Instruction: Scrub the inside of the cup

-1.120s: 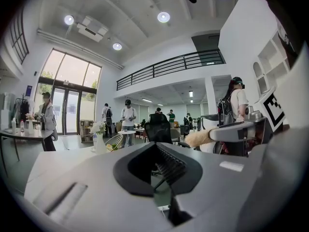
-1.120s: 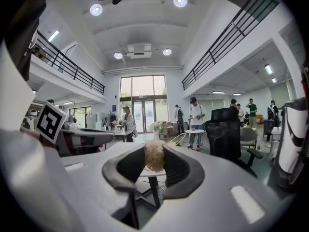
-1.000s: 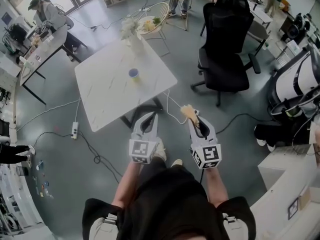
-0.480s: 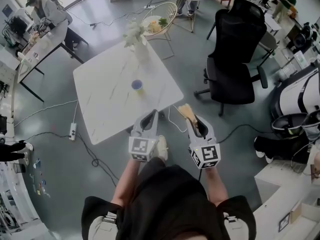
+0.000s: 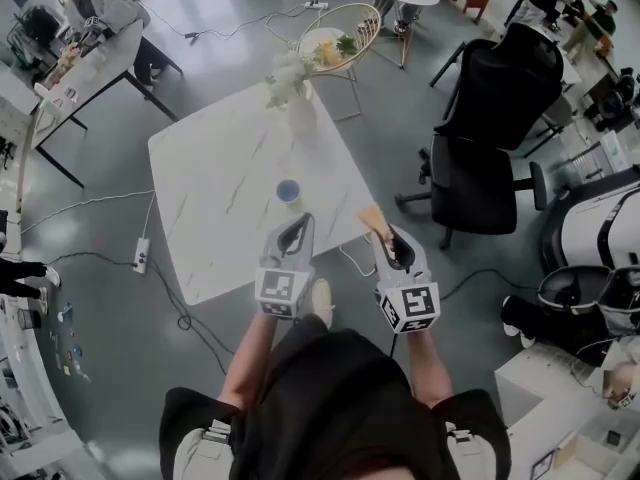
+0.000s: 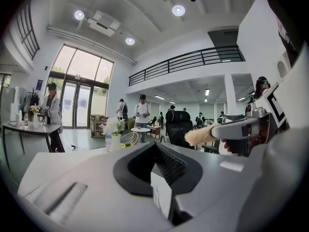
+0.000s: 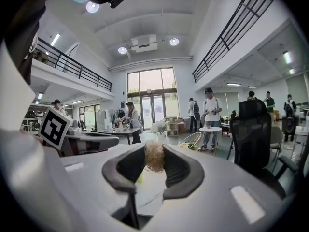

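Table (image 5: 210, 198): one cup (image 5: 288, 192); left hand-held gripper (image 5: 300, 223) closed, right hand-held gripper (image 5: 388, 238) clasps one scrubber (image 5: 371, 217).

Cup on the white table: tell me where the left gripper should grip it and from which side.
Probably grip the cup around its side wall, coming level from the table's near edge: it stands upright, mouth up, nothing beside it. The shut left gripper must open first.

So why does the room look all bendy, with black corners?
Head view: a wide lens bows the grey floor round the white square table. Left gripper view: black corners, curved black balcony railing. Right gripper view: round ceiling lamps glare; the tan fibrous scrubber looks soft.
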{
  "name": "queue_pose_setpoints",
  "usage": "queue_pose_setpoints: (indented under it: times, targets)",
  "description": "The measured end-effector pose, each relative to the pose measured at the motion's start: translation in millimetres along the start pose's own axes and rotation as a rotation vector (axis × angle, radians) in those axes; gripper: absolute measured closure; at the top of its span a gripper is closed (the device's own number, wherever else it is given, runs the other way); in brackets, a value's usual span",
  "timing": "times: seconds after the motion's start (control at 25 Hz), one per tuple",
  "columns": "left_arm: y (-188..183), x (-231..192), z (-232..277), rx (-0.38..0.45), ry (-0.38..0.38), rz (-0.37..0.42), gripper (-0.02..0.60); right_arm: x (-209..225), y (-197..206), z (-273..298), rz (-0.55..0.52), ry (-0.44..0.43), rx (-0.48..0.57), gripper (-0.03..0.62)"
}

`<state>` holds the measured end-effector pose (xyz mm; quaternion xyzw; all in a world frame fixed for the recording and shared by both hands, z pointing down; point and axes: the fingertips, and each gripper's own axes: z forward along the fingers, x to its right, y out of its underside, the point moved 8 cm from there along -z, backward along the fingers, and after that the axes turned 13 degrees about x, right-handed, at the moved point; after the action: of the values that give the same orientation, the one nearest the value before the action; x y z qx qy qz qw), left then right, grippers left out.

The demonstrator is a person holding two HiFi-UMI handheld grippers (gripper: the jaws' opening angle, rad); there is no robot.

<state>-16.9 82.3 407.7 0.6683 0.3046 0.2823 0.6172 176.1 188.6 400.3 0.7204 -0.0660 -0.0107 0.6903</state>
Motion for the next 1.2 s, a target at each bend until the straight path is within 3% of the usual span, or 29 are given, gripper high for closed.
queue_pose_setpoints:
  times: [0.36,0.68,1.0,1.2]
  targets:
    - [19.7,-64.2,19.6,-0.008,-0.063,-0.032,0.574,-10.1,14.3,78.5,-0.010,-0.058,-0.044,0.490]
    - [31.8,-87.6,28.2,-0.020,-0.086,-0.061,0.574,-14.4,25.8,117.3,-0.005,-0.098,-0.075,0.490]
    - [49.2,-96.6,29.4,-0.052,-0.189,-0.060,0.574,-13.5,42.7,152.0,0.015,-0.221,-0.121,0.490]
    - [59.7,-98.5,26.3,-0.077,-0.291,-0.064,0.574,-9.1,57.9,173.7,0.033,-0.320,-0.158,0.490]
